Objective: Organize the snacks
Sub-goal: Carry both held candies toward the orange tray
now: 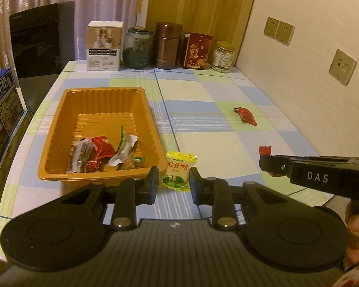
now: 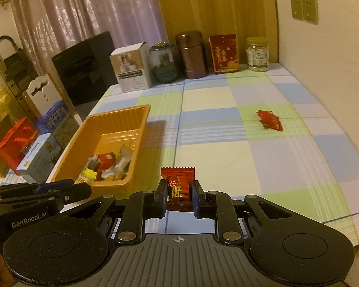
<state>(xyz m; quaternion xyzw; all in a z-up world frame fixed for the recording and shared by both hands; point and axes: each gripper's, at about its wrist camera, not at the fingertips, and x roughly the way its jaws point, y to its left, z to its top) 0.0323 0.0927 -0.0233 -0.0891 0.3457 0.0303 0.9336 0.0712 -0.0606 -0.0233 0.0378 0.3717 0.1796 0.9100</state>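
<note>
— Sort of place?
— Home, dining corner. Checked tablecloth (image 1: pixel 203 100) on a table pushed against a wall with sockets (image 1: pixel 278 30).
— Anything else domestic?
— Patterned curtains (image 2: pixel 88 12), wooden door (image 1: pixel 198 2), tea canister (image 2: pixel 191 53), glass jar (image 1: pixel 137 47), red gift box (image 2: pixel 223 53), milk cartons (image 1: pixel 2 100) stacked alongside, chair back (image 2: pixel 39 93).

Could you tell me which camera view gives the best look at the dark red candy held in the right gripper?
The right wrist view: the candy faces the camera, printed front showing. The left wrist view shows only its red tip above the right gripper.
</note>
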